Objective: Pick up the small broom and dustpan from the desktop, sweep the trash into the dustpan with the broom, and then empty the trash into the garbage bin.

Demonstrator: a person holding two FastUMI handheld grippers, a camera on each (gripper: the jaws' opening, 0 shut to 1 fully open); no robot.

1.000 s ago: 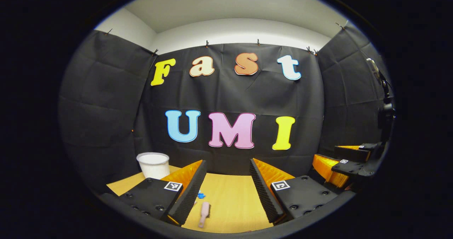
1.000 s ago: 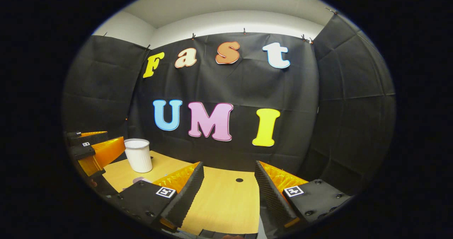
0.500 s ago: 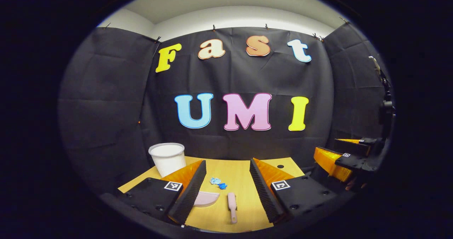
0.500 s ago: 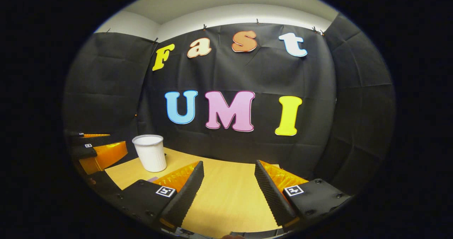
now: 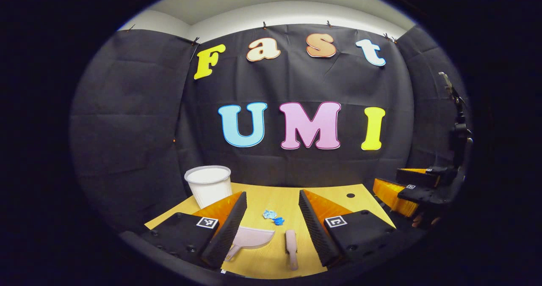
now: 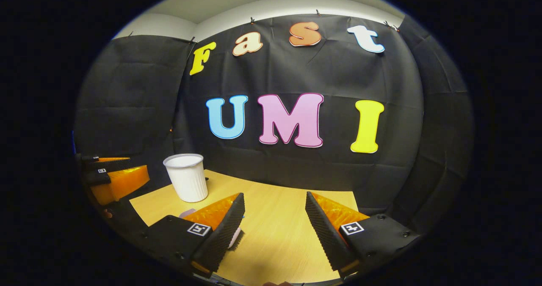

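In the left gripper view, a pale pink dustpan (image 5: 250, 237) and a small pink broom (image 5: 291, 243) lie side by side on the wooden desktop (image 5: 258, 199). Blue scraps of trash (image 5: 273, 217) sit just beyond them. My left gripper (image 5: 269, 231) hovers open above them, with nothing between its fingers. A white garbage bin (image 5: 208, 184) stands at the back left. My right gripper (image 6: 273, 235) is open over bare desktop (image 6: 279, 218). The broom's end (image 6: 235, 237) peeks out beside its left finger, and the bin (image 6: 187, 177) stands farther left.
Each gripper shows at the edge of the other's view: the right gripper (image 5: 417, 188) at far right, the left gripper (image 6: 111, 178) at far left. A small round hole (image 5: 350, 195) marks the desktop's back right. Black cloth walls close the desk on three sides.
Both cameras have tipped down and shifted, so more desktop shows. The dustpan, broom and trash have come fully into the left gripper view. Both grippers stay open.
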